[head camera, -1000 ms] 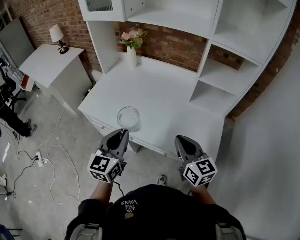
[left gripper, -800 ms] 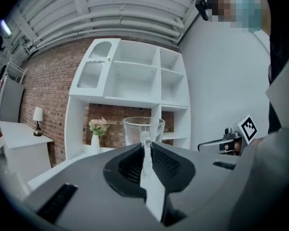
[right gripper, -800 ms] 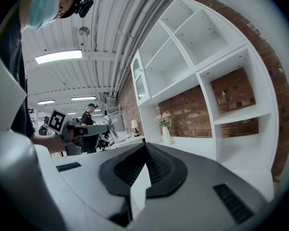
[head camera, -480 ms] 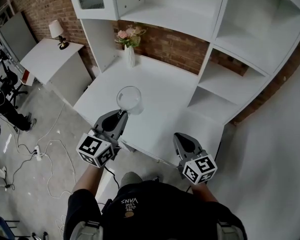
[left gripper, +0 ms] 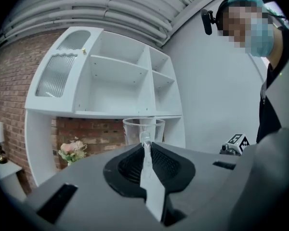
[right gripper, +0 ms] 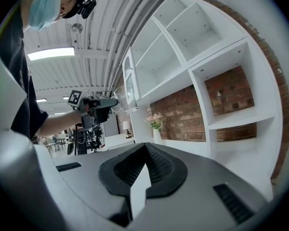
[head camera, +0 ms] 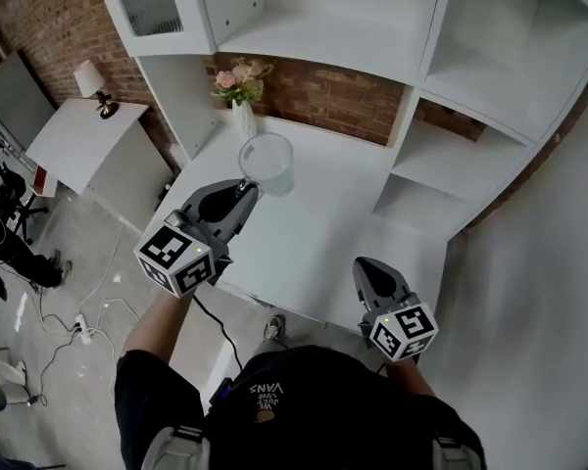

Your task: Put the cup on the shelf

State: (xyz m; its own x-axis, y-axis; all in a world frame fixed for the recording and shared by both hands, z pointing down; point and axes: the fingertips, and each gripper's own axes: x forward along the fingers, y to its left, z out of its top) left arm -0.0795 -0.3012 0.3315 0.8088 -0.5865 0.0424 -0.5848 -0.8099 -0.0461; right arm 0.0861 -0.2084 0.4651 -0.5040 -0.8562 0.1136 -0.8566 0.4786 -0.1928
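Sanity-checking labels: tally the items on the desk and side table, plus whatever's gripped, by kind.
Clear cup: 1
Flower vase: 1
Table lamp: 1
Total: 3

— What are we carrying?
— A grey, smooth-shelled left gripper [head camera: 243, 186] and a right gripper [head camera: 365, 265] just like it. Each has black ribbed pads [left gripper: 130, 165] at the mouth and, at its rear end, a marker cube [head camera: 176, 258] printed with black-and-white squares.
— Any wiring?
— A thin black cable [head camera: 208, 316] hangs from the back of the left gripper.
— And what are we wearing?
— Behind both grippers, a black short-sleeved top [head camera: 314, 429] and, at the middle, white lettering [head camera: 260, 392] on black. Grey straps [head camera: 171, 448] sit on our shoulders.
— On the head?
— Seen from the left gripper, a light blue mask [left gripper: 260, 35], a teal head cover [left gripper: 245, 1] and a small black camera [left gripper: 208, 20].
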